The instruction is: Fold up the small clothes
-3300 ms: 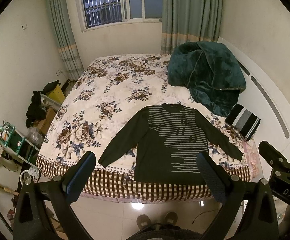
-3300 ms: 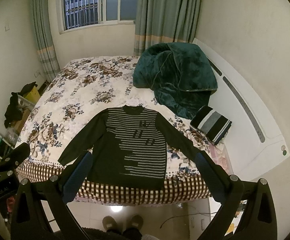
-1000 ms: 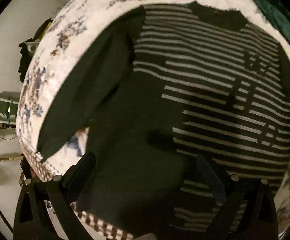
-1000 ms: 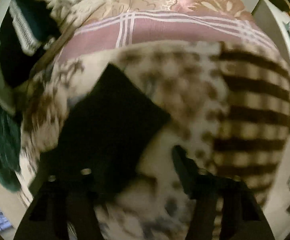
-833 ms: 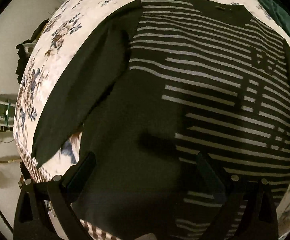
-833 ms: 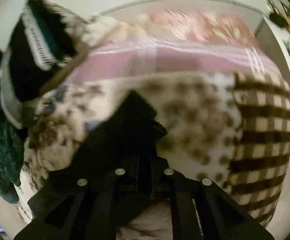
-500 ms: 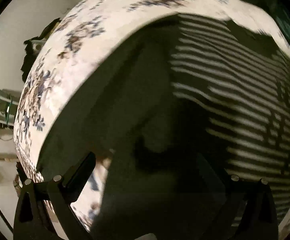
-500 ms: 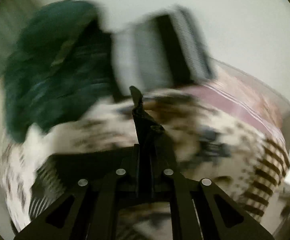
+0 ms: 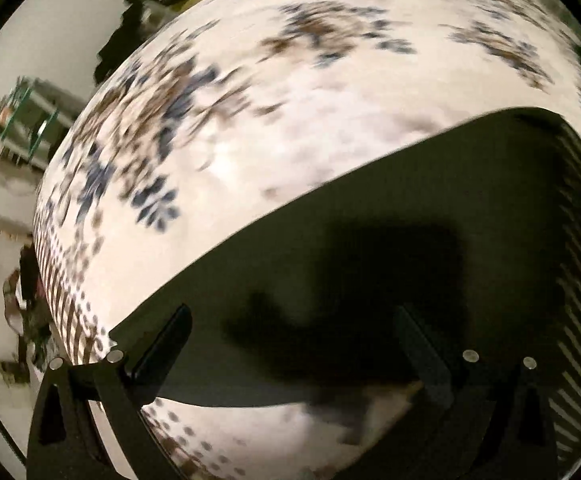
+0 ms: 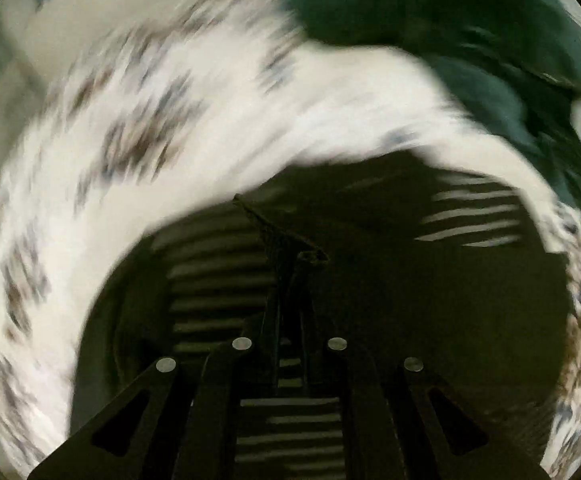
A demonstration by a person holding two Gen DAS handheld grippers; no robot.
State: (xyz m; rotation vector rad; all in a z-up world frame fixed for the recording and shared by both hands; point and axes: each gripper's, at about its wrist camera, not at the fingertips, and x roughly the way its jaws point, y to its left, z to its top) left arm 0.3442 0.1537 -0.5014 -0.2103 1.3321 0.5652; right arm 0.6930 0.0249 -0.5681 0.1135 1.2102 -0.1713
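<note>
A dark sweater with pale stripes lies on the floral bedspread (image 9: 310,92). In the left wrist view its left sleeve (image 9: 370,248) runs diagonally under my left gripper (image 9: 294,344), which is open and hovers just above the sleeve. In the right wrist view my right gripper (image 10: 290,280) is shut on the sweater's right sleeve cuff (image 10: 278,236) and holds it above the striped body (image 10: 290,420). The view is motion-blurred.
A dark green blanket (image 10: 470,40) lies heaped at the far right of the bed. The checked bed edge (image 9: 62,300) and floor clutter (image 9: 22,120) are at the left of the left wrist view.
My right gripper closed on the right sleeve cuff and swung it over the sweater's body. My left gripper moved left from the body to the left sleeve, staying open.
</note>
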